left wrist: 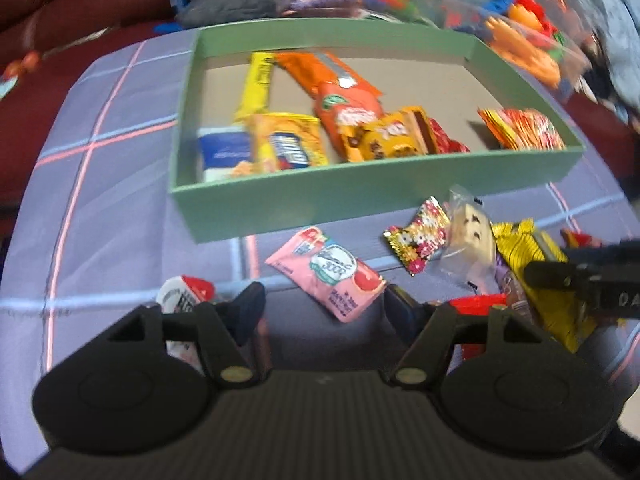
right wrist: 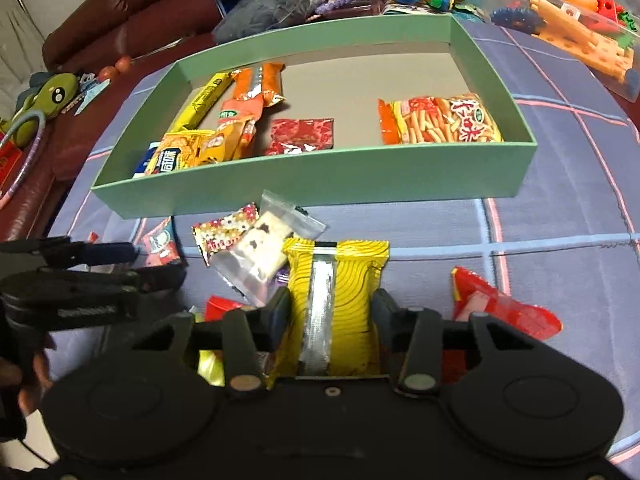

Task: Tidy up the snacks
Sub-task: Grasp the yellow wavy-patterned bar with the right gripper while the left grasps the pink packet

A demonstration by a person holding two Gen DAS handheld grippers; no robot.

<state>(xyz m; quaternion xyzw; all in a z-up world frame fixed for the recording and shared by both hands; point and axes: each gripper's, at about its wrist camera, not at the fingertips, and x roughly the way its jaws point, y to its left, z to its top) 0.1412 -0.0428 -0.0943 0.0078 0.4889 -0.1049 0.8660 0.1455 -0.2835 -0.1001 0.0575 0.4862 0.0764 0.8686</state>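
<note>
A green box (left wrist: pixel 304 204) (right wrist: pixel 312 184) on the checked cloth holds several snack packs. In front of it lie loose snacks: a pink pack (left wrist: pixel 332 276), a flowered candy pack (left wrist: pixel 420 240) (right wrist: pixel 224 232), a clear bag with a white bar (left wrist: pixel 472 240) (right wrist: pixel 264 252) and a red pack (right wrist: pixel 504 312). My left gripper (left wrist: pixel 324 312) is open and empty just short of the pink pack. My right gripper (right wrist: pixel 330 312) has its fingers on both sides of a yellow pack (right wrist: pixel 352 276) (left wrist: pixel 536 272), gripping it.
A clear tub of plastic toy parts (right wrist: pixel 580 40) stands at the back right, a dark bag (right wrist: pixel 280 0) behind the box. A maroon sofa (right wrist: pixel 100 12) with a green toy (right wrist: pixel 52 96) lies to the left. A small red-and-white pack (left wrist: pixel 184 300) sits beside my left finger.
</note>
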